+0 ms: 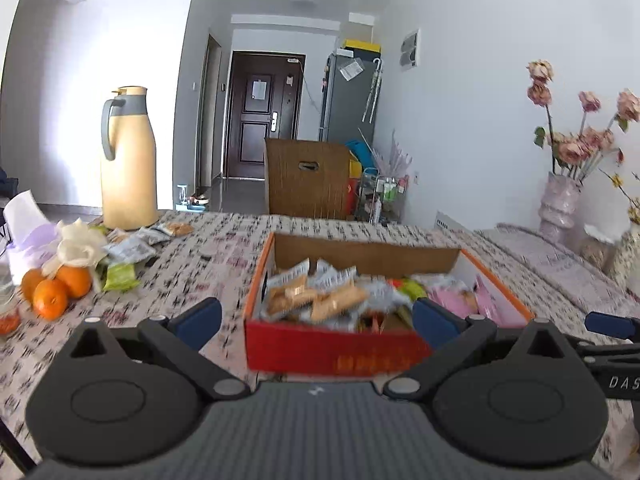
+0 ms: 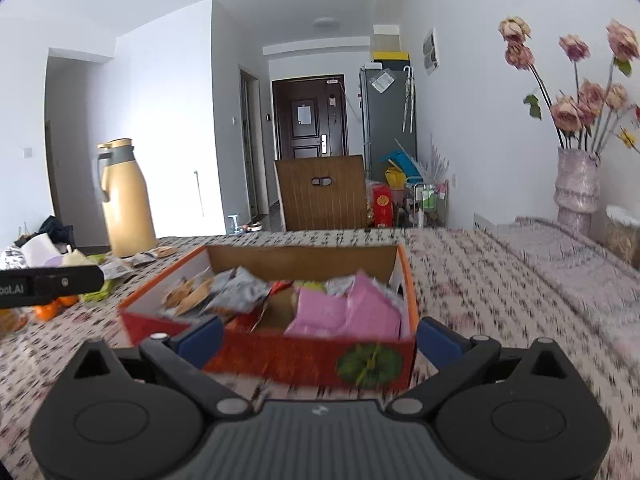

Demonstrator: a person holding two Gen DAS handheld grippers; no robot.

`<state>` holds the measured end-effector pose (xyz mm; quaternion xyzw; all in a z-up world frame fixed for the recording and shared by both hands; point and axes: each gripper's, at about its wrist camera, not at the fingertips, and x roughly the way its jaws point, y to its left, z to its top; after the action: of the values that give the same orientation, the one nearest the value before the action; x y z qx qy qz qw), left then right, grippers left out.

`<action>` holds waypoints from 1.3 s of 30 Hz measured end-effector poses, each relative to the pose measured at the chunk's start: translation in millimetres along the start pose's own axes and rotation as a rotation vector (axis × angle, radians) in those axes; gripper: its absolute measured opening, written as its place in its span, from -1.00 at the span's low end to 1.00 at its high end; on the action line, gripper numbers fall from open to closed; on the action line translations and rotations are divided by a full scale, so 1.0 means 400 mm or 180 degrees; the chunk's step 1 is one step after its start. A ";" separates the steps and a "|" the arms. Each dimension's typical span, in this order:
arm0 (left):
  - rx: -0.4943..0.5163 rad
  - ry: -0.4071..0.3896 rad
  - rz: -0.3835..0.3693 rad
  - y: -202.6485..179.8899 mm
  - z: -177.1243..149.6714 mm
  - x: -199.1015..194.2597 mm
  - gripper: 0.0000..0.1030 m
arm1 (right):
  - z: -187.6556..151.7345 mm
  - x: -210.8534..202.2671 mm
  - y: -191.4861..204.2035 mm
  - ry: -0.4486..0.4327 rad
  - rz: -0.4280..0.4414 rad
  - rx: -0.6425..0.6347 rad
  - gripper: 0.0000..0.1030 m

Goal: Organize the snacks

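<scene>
From the left wrist camera, the left gripper (image 1: 316,322) has its two blue-padded fingers (image 1: 199,322) spread wide apart with nothing pressed between them; the near red wall of the open cardboard box with orange rims (image 1: 332,354) lies in the gap, not touched by either pad. The box sits on the table covered in a white cloth with a dark speckled print (image 1: 192,280), towards its near edge, and is filled with a loose heap of wrapped snacks: clear packets of brown biscuits (image 1: 316,300) on the left side, pink packets (image 1: 460,298) on the right. More snack packets (image 1: 132,246) lie scattered towards the table's far left corner, next to a tall beige thermos jug with a grey handle (image 1: 128,160), and three oranges (image 1: 56,288) sit by the left edge. A pale patterned vase of dried pink roses (image 1: 560,200) stands at the far right. From the right wrist camera, the right gripper (image 2: 320,338) is likewise fully apart and empty, its blue pads (image 2: 438,340) flanking the near right corner of the same box (image 2: 304,362), which carries a round green emblem (image 2: 368,364). The pink packets (image 2: 348,312) fill the box's right side, silver and biscuit packets (image 2: 224,292) its left. The black body of the left gripper (image 2: 52,282) juts in from the left edge of this view. The picture is smeared with motion blur.
</scene>
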<state>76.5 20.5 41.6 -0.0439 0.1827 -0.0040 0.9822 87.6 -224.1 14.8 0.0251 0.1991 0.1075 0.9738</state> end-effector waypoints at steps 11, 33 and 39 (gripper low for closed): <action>-0.0035 0.0338 0.0090 0.024 -0.143 -0.082 1.00 | -0.143 -0.107 -0.009 0.0345 -0.0070 0.0093 1.00; 0.0000 0.0487 -0.0068 0.011 -0.198 -0.111 1.00 | -0.170 -0.117 -0.007 0.0479 -0.0054 0.0165 1.00; -0.0013 0.0494 -0.0073 0.013 -0.199 -0.111 1.00 | -0.172 -0.117 -0.004 0.0484 -0.0054 0.0160 1.00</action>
<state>6.5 20.1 -17.1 -0.0476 0.2578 -0.0182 0.9649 18.8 -235.4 -30.7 0.0396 0.2752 0.0958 0.9558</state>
